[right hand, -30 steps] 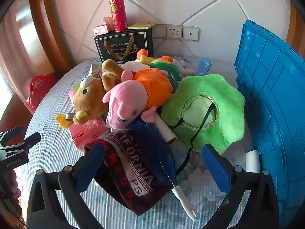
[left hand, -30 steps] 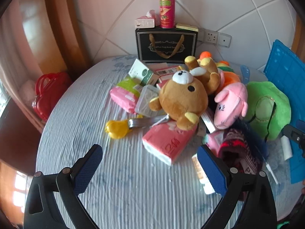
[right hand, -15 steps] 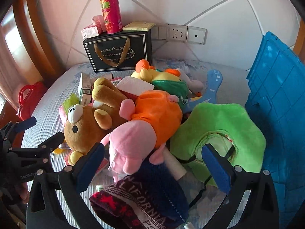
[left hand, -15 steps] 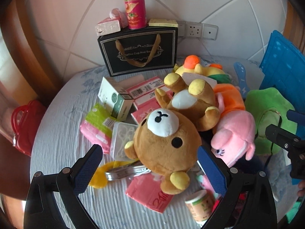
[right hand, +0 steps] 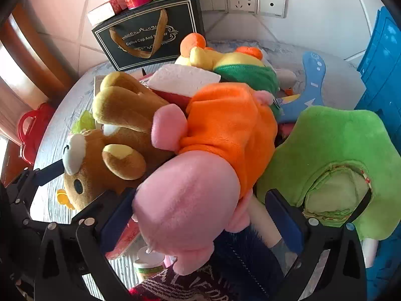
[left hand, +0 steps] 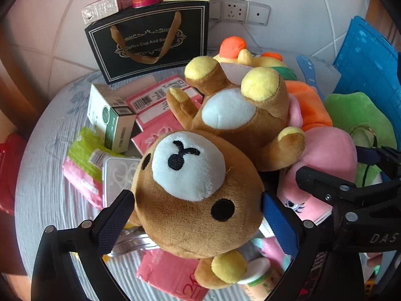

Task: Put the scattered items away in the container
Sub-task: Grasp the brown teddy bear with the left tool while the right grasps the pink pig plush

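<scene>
A brown teddy bear lies on its back in the pile. My left gripper is open, its fingers on either side of the bear's head. A pink pig plush in an orange top lies beside the bear. My right gripper is open around the pig's head. The blue crate stands at the right. The right gripper also shows in the left wrist view.
A green plush hat, a yellow-green plush, tissue packs, a small green box and a dark knit cap crowd the table. A black gift bag stands at the back wall. A red bag sits left.
Both grippers moved forward into the pile. The left one now straddles the bear's head and the right one the pig's head. Both stay open.
</scene>
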A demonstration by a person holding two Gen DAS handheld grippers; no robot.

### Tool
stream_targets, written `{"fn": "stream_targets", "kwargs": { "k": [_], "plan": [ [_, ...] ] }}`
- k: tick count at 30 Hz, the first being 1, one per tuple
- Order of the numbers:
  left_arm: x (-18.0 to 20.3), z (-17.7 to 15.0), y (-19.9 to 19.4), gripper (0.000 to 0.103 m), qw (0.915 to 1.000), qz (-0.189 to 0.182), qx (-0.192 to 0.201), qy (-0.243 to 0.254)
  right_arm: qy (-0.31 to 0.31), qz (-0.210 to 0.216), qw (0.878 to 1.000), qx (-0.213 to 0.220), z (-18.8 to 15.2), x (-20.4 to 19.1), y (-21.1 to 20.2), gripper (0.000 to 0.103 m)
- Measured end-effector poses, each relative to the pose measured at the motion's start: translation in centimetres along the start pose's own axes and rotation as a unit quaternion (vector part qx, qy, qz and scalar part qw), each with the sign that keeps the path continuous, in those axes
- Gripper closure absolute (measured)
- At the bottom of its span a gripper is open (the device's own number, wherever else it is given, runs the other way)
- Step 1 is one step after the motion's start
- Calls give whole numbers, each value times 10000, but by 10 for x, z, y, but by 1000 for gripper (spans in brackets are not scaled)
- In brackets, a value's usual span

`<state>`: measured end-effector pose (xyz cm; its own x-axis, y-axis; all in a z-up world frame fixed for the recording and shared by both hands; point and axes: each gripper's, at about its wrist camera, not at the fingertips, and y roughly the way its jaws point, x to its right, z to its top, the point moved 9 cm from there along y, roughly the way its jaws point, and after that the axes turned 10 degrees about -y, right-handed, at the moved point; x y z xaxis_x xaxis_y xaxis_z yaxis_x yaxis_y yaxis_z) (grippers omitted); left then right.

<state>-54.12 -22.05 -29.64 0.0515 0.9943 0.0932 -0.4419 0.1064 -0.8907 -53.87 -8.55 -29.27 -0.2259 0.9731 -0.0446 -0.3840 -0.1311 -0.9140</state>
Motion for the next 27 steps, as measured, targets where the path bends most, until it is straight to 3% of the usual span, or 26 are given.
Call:
{"fn": "stream_targets", "kwargs": {
  "k": [9,13,27],
  "plan": [
    [2,-11,4,1,9999,119,40,55,202,29,9998,-25,-18,24,-4,0],
    [4,-4,8,0,9995,288,68,148,145,106,9998,-31,-17,21,-2,0],
    [-1,0,18,1,9991,318,262,121,184,357,9992,-57,-7,12,19,0]
  ]
}}
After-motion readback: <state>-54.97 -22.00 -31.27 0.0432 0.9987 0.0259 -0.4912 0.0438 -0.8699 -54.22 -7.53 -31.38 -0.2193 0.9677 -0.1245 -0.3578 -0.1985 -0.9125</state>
